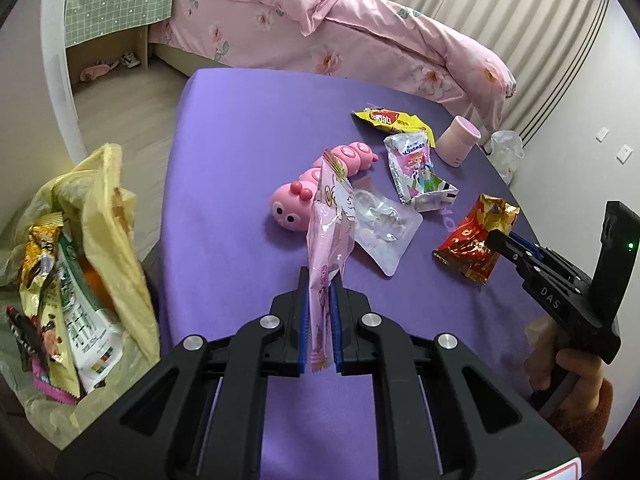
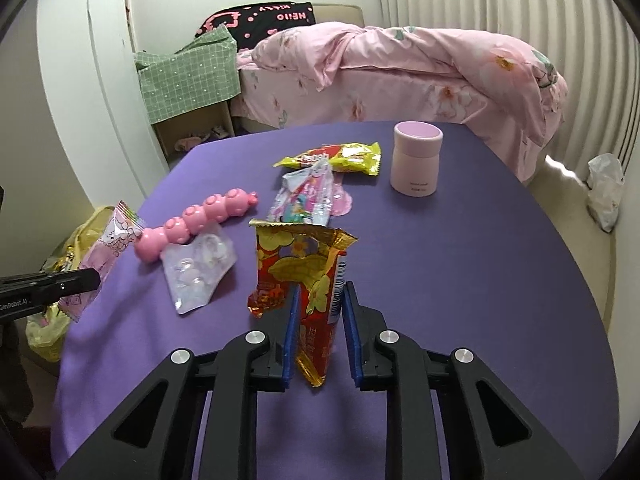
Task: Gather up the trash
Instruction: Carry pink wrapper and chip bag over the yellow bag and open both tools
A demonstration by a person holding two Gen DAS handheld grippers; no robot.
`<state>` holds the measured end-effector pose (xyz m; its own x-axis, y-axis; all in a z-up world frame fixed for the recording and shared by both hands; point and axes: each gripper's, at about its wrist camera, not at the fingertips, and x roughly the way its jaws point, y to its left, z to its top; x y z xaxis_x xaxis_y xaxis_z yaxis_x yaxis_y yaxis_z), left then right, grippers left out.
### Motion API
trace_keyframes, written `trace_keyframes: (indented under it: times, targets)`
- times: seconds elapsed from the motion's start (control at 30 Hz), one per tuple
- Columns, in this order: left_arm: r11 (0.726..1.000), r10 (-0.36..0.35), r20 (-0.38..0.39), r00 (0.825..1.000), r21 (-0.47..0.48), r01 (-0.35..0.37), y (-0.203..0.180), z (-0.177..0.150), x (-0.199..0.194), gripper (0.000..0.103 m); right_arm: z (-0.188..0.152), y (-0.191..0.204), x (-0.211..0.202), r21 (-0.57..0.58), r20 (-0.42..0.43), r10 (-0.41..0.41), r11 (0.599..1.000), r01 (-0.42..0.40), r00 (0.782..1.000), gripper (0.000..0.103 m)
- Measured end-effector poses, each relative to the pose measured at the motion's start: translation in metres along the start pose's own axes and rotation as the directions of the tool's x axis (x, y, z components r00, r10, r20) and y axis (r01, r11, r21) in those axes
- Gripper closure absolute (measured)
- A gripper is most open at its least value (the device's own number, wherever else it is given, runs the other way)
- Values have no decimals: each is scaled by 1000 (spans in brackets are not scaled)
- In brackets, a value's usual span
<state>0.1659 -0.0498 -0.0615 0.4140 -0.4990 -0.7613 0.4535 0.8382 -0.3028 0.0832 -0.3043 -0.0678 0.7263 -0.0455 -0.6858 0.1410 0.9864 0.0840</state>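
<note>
My left gripper (image 1: 320,276) is shut on a pink printed wrapper (image 1: 330,220), which stands upright between its blue pads above the purple table (image 1: 240,140). Left of the table an open yellow trash bag (image 1: 104,208) holds several wrappers. My right gripper (image 2: 320,292) is shut on a red and gold wrapper (image 2: 304,264), held upright over the table's near side. In the left wrist view the right gripper (image 1: 494,240) pinches that wrapper (image 1: 470,240) at its edge. A yellow wrapper (image 1: 390,120), a silver cartoon wrapper (image 1: 416,168) and a clear plastic blister (image 1: 384,228) lie on the table.
A pink caterpillar toy (image 1: 304,192) lies mid-table beside the blister. A pink lidded jar (image 2: 416,160) stands at the far right of the table. Beyond the table is a bed with pink bedding (image 2: 400,64). A white plastic bag (image 2: 606,188) sits on the floor at right.
</note>
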Motion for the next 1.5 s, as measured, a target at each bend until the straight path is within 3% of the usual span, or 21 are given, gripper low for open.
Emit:
trace_keyframes:
  times: [0.63,1.03,1.33,1.5]
  targets:
    - [996,73,168,983,-66,-62,32,-14,-78,95,17,19,-41,-5,84,126,992,-126,989,90]
    - [984,166,265,950,-102,-143,67,-26,-128,95,49,84,-58,-168,123,182,973,-160,976,90]
    - [953,252,257,933,-233,-193,132,-38,-143,95,65,129,-55,-266,108,225,945,-190,968,90]
    - [930,277,189,942,-299,-214,165,-51,-128,95,68,150,-47,-294,86,249,931,-215,965,90]
